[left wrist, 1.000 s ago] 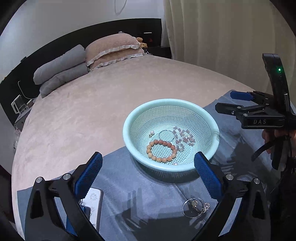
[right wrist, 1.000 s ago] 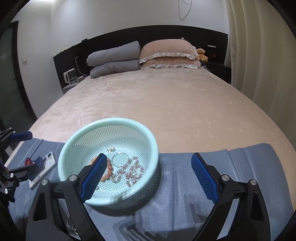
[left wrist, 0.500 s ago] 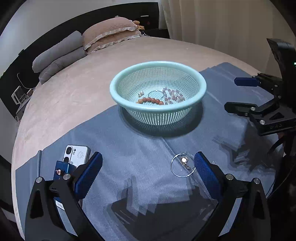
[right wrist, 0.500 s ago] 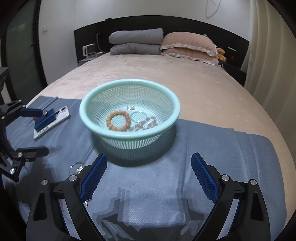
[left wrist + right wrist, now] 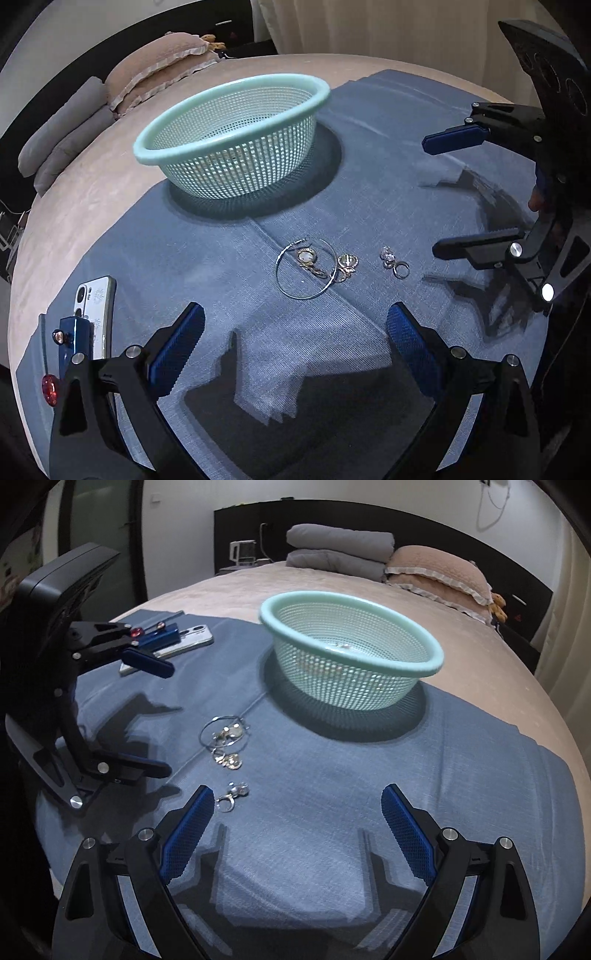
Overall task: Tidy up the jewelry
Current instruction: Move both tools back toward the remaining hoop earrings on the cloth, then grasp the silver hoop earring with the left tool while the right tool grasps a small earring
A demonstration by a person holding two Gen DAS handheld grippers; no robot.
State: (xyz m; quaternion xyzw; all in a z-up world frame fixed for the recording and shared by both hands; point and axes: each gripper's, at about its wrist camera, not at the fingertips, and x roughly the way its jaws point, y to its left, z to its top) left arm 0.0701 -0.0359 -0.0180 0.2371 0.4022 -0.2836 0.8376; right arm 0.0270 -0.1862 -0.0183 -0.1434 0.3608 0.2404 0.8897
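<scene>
The jewelry lay on the blue cloth (image 5: 369, 155) spread over the bed (image 5: 229, 587), in front of the mint basket (image 5: 236, 110). A large hoop (image 5: 304, 271) lay flat, with a gold pendant (image 5: 308, 258) inside its ring. A second gold pendant (image 5: 347, 264) touched the hoop's edge, and a small clear-stone piece with a ring (image 5: 393, 260) lay a little apart to the right. The basket stood upright on the cloth, behind these pieces. In the right wrist view only a small pale piece showed through its mesh; I could not tell what else it held. I judged the task as partly done, because these pieces were not yet in the basket.

The loose pieces made a short row that ran across the left wrist view, from left to right. In the right wrist view the same row ran away from the camera.

The left tool (image 5: 293, 343) was wide apart and held nothing. The right tool (image 5: 297, 827) was also wide apart and empty. A phone (image 5: 94, 314) lay at the left edge of the cloth.
</scene>
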